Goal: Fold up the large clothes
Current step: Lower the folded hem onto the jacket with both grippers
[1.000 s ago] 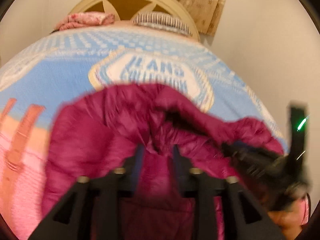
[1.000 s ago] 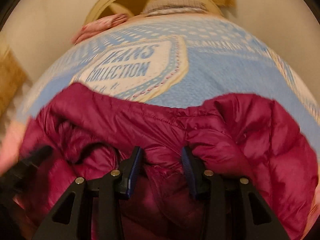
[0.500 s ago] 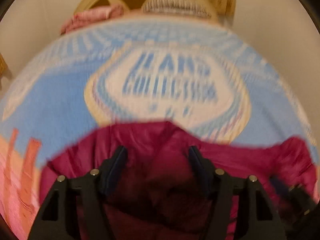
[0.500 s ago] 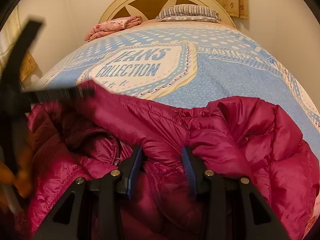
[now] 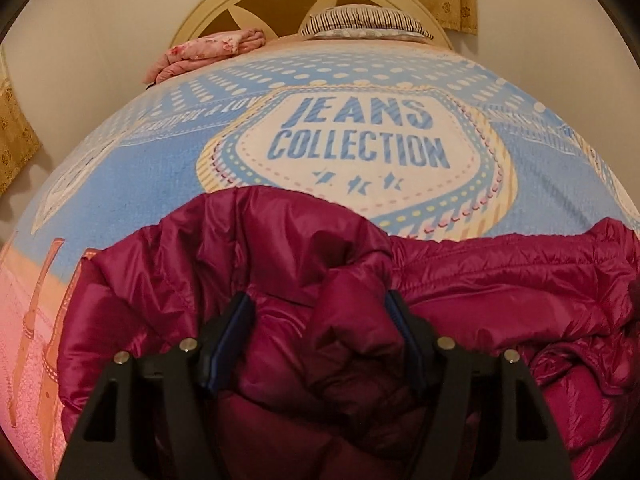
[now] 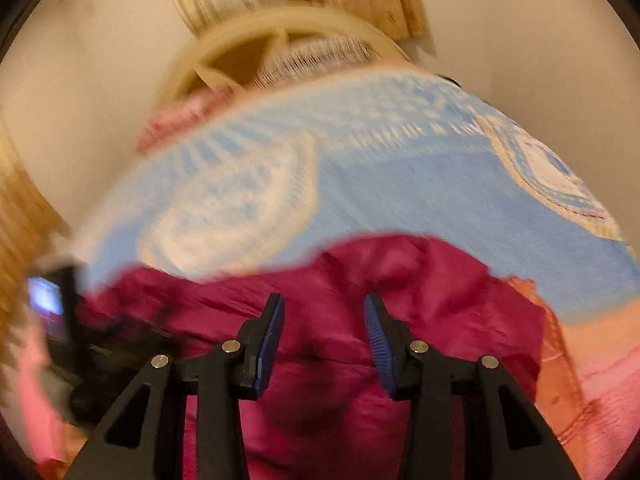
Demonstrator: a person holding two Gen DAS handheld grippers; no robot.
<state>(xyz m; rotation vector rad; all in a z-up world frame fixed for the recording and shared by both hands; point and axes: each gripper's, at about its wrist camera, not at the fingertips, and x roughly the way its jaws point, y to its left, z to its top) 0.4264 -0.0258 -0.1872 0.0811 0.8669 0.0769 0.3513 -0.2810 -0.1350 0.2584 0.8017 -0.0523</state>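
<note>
- Here, the magenta puffer jacket (image 5: pixel 340 300) fills the lower frame, crumpled on the blue bedspread (image 5: pixel 152 168).
- Left gripper (image 5: pixel 320 312) spread wide, released, jacket bulging between.
- Right gripper (image 6: pixel 324 312) likewise released; view blurred.

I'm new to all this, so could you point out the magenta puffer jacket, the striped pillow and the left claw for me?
magenta puffer jacket (image 5: pixel 500 280): left wrist view, quilted panel on the right.
striped pillow (image 5: pixel 360 20): left wrist view, its top, by the headboard.
left claw (image 5: pixel 320 340): left wrist view, midway between its open fingertips.
</note>
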